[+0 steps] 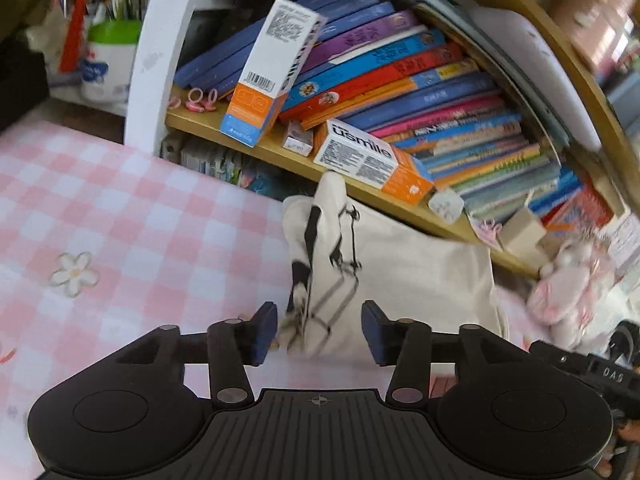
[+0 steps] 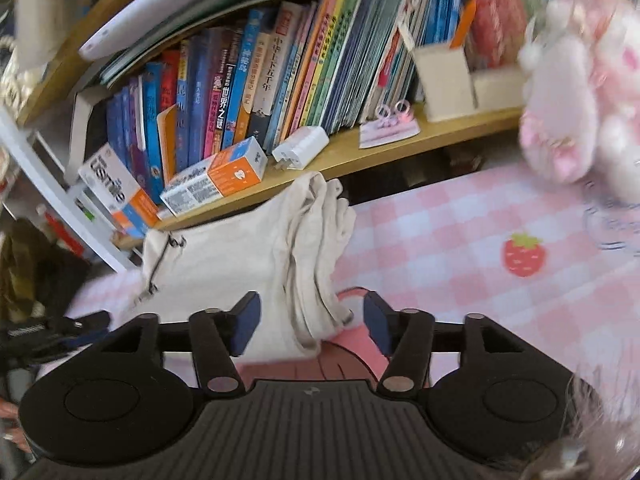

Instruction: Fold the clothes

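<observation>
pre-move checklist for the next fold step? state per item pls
1. Left gripper open: ok, blue pads apart with the printed edge of the cream folded cloth garment between them, not clamped.
2. Right gripper open: ok, pads apart astride the garment's layered edge.
3. Garment lies on the pink-and-white checked tablecloth: ok.
4. Garment clear of the wooden bookshelf ledge: not ok, its far end reaches up against the ledge.
5. Orange-and-white usmile box safe from snagging: cannot tell, it sits right above the cloth's far end.
6. Pink plush toy clear of the garment: ok.
</observation>
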Tool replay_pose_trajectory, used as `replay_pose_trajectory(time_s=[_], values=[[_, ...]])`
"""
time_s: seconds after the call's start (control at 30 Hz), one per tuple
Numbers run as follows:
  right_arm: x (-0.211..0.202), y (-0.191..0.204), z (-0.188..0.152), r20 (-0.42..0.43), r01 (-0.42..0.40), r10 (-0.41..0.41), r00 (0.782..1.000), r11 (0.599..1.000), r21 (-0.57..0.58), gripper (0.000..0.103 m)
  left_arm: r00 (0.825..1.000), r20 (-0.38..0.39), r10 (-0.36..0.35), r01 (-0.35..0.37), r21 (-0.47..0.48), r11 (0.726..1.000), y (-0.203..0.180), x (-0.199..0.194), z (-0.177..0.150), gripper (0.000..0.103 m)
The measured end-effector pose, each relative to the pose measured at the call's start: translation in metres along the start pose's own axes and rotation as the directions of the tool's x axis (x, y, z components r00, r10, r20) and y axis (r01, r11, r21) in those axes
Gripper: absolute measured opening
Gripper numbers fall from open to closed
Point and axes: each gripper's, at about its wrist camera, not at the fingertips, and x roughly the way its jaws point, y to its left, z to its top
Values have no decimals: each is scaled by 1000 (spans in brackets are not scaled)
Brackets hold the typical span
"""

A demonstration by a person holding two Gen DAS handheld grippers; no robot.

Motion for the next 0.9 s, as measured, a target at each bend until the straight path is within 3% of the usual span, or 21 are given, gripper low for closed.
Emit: replay_pose_trajectory(time_s=[0.1, 0.37, 0.5, 0.9], values=[[-15, 8, -16, 16, 50, -49, 999, 998, -36, 67, 999, 6, 39, -39, 46, 998, -12, -15, -18, 53], [-51, 37, -63, 59, 178, -170, 984, 966, -188, 82, 989, 42, 143, -148, 148, 978, -40, -45, -60, 79], [-67, 48, -85, 81, 225, -213, 974, 951, -212, 88, 983, 31, 180, -183, 128, 975, -44, -55, -76, 82], [-95, 49, -126, 80, 327, -319, 944, 939, -104, 90, 981, 21, 191, -191, 194, 962, -58, -68, -110, 83]])
